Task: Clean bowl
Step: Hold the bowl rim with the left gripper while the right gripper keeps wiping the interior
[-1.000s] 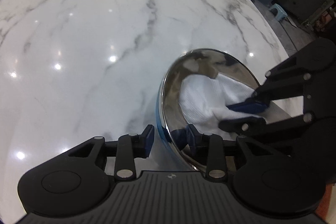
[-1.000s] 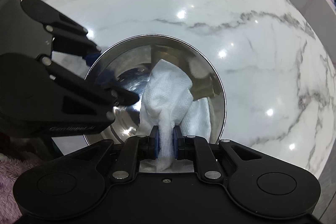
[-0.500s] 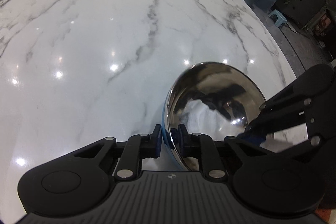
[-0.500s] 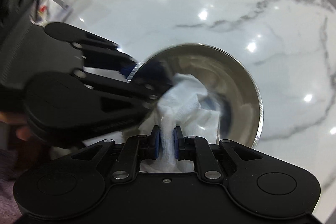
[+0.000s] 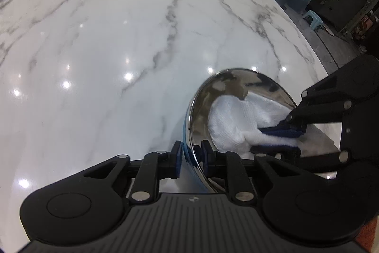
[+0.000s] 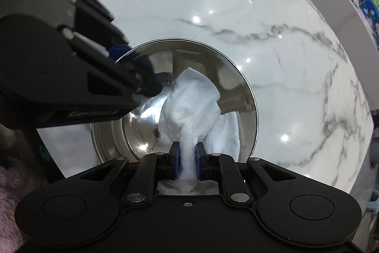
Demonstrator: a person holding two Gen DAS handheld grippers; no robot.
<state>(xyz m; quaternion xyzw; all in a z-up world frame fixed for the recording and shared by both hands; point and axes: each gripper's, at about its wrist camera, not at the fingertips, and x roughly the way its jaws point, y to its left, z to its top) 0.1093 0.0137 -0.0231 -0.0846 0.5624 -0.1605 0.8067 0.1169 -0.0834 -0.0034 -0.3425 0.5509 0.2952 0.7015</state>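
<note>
Glossy white grey-veined marble tabletop (image 5: 118, 51) bare and passable left of and beyond shiny round steel bowl (image 6: 239, 77), bowl's inside crowded by bunched white cloth (image 6: 194, 98), black left gripper (image 5: 191, 155) straddling its rim

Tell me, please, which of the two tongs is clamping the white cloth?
The right tongs pinch the white cloth inside the steel bowl; the left tongs, jaws opening, straddle its rim.

Bowl (image 6: 203, 56): round, polished steel, mirror-bright inside, thin rolled rim, blue tint on outer wall (seen from the left wrist view only). Sits on white marble bench (image 5: 118, 51), directly ahead of the right tool (image 6: 187, 158); its near-left rim passes between the fingers of the left tool (image 5: 191, 158). White textured cloth (image 6: 191, 98): bunched, lying inside bowl, one end gathered up from the pile.
</note>
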